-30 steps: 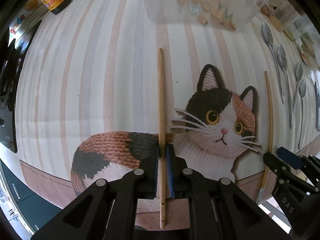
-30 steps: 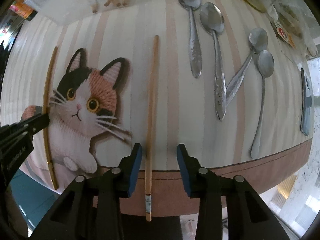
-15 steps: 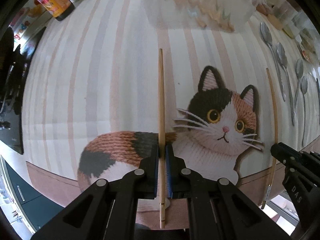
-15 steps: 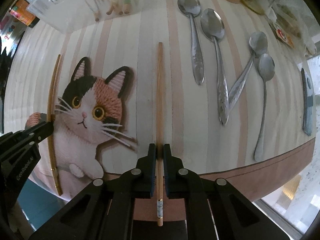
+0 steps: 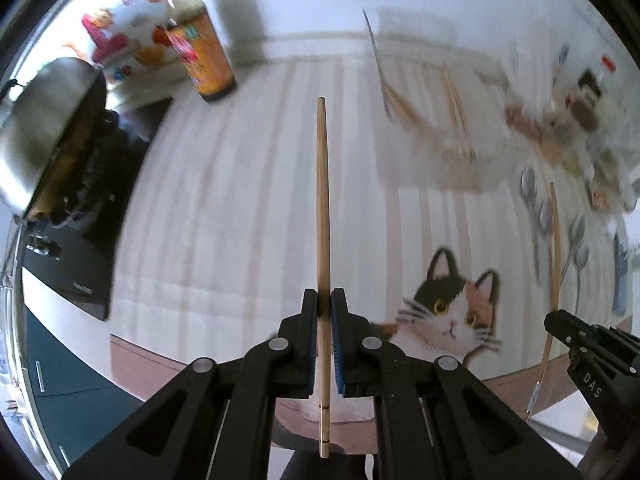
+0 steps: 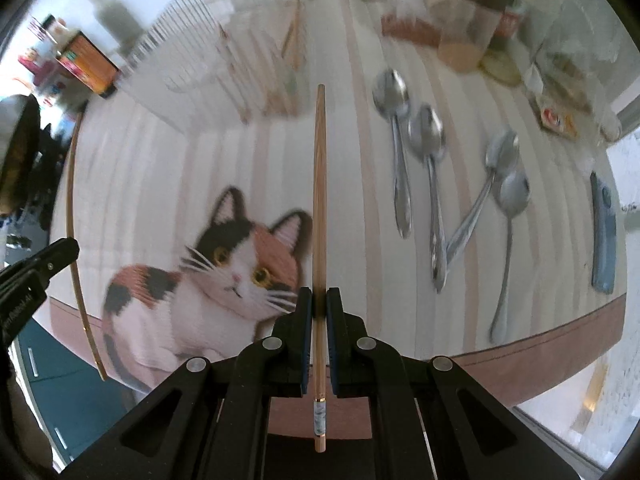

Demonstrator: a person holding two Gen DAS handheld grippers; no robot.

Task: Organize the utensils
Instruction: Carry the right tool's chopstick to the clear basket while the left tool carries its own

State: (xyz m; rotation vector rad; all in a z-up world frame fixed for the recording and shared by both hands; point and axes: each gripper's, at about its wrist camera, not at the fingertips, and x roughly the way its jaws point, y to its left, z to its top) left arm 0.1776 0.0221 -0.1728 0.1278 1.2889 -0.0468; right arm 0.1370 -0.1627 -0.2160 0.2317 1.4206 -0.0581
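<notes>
My left gripper [image 5: 324,300] is shut on a wooden chopstick [image 5: 322,208], held above the striped cat-print mat [image 5: 224,216]. In the right wrist view my right gripper [image 6: 319,298] is shut on a second wooden chopstick [image 6: 319,184], also raised off the mat. The right gripper [image 5: 560,322] shows at the right edge of the left view with its chopstick [image 5: 554,264]. The left gripper [image 6: 60,252] and its chopstick [image 6: 72,216] show at the left edge of the right view. Several metal spoons [image 6: 428,168] lie on the mat at right. A clear plastic basket [image 6: 224,64] with chopsticks inside stands at the back.
A brown sauce bottle [image 5: 200,56] stands at the mat's back left, beside a stove with a metal pot [image 5: 44,120]. Jars and packets [image 6: 480,28] crowd the back right. A blue-grey flat object [image 6: 604,232] lies at the mat's right edge. The table edge runs close below both grippers.
The right gripper closed on its chopstick. Both grippers then rose with their chopsticks off the mat, and the left view tilted up towards the back wall.
</notes>
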